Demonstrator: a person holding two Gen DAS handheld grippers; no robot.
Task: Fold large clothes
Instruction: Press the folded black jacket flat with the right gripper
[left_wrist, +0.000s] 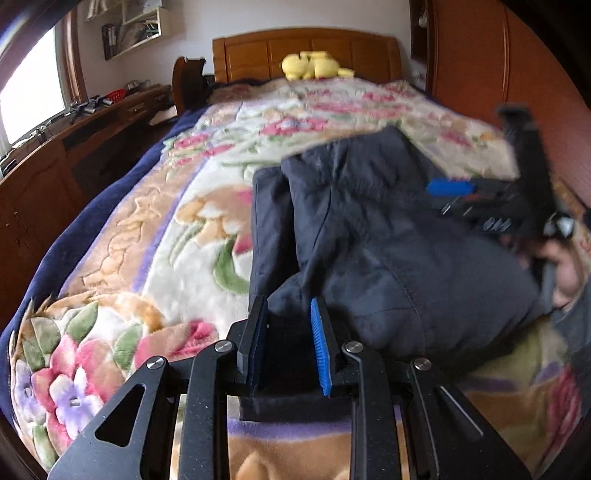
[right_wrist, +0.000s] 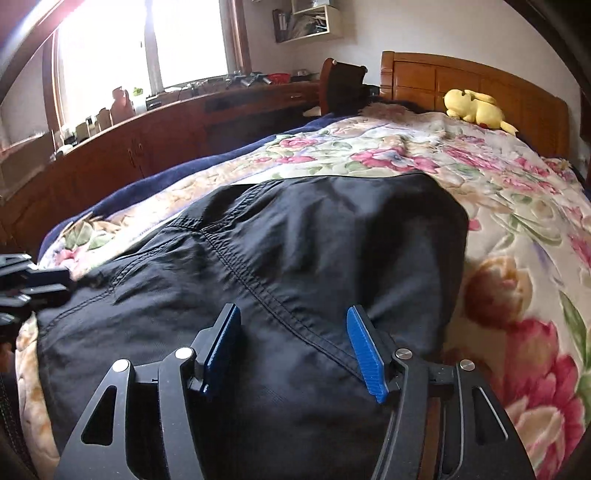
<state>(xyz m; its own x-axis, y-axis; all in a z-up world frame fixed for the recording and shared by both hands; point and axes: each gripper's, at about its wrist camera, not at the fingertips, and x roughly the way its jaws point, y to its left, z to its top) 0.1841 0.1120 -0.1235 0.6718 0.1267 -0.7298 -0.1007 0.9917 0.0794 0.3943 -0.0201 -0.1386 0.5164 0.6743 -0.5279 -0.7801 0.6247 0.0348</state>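
A large dark garment (left_wrist: 369, 240) lies bunched on the flowered blanket (left_wrist: 184, 221) of a bed. My left gripper (left_wrist: 288, 306) is shut on a fold of it at its near left corner, with cloth filling the gap between the blue pads. In the right wrist view the same garment (right_wrist: 314, 240) spreads out with a stitched seam running down its middle. My right gripper (right_wrist: 291, 314) hovers just over it, jaws wide apart, pads not pressing the cloth. The right gripper (left_wrist: 461, 192) shows blurred at the right of the left wrist view, and the left gripper (right_wrist: 33, 284) at the other view's left edge.
A yellow plush toy (right_wrist: 474, 107) rests by the wooden headboard (left_wrist: 306, 48). A long wooden cabinet (right_wrist: 129, 155) with clutter on top runs under the window along the bed's left side. A wooden wardrobe (left_wrist: 498, 74) stands on the right. Flowered blanket (right_wrist: 517, 221) surrounds the garment.
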